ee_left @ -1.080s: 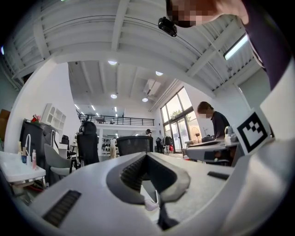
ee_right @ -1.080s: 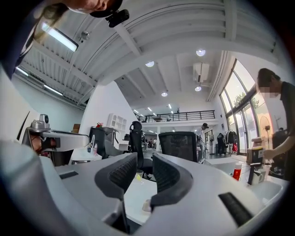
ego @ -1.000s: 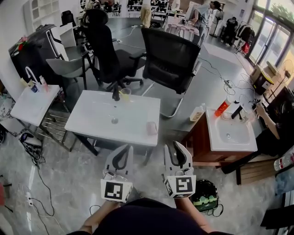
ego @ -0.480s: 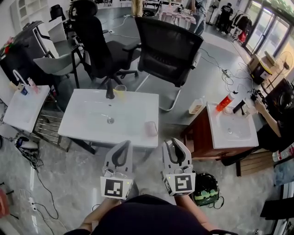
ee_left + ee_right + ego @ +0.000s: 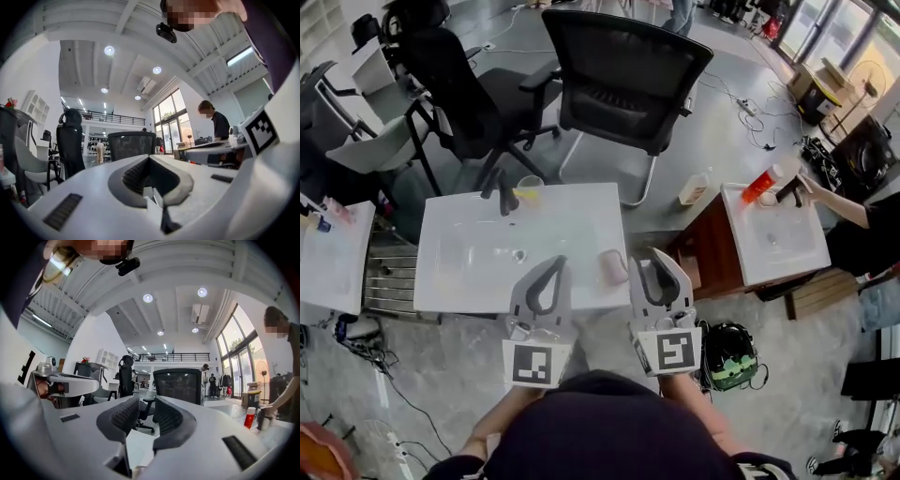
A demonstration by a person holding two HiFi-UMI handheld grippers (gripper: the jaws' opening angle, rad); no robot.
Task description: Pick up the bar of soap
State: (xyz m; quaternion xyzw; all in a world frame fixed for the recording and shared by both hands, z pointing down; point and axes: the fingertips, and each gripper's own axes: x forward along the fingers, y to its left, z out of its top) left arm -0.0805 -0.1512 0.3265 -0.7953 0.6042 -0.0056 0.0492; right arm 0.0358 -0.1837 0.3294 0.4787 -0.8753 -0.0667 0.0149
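Note:
The pink bar of soap (image 5: 612, 266) lies near the front right corner of the white sink top (image 5: 469, 272). My left gripper (image 5: 559, 262) hangs over the sink top's front edge, left of the soap, with its jaws shut and nothing in them; in the left gripper view (image 5: 149, 157) the tips meet. To the right of the soap my right gripper (image 5: 661, 255) is at the sink top's right corner. Its jaws stand open with a narrow gap (image 5: 146, 401) and nothing is between them. Neither gripper touches the soap.
A black faucet (image 5: 500, 187) and a clear cup (image 5: 528, 192) stand at the sink top's back edge. A black mesh chair (image 5: 623, 80) is behind it. At the right stands a second sink (image 5: 769, 234) with an orange bottle (image 5: 759, 185). A dark bag (image 5: 729, 356) lies on the floor.
The view has closed in on the sink top. Both grippers have come forward from the floor in front to its front edge, and the soap now lies between them.

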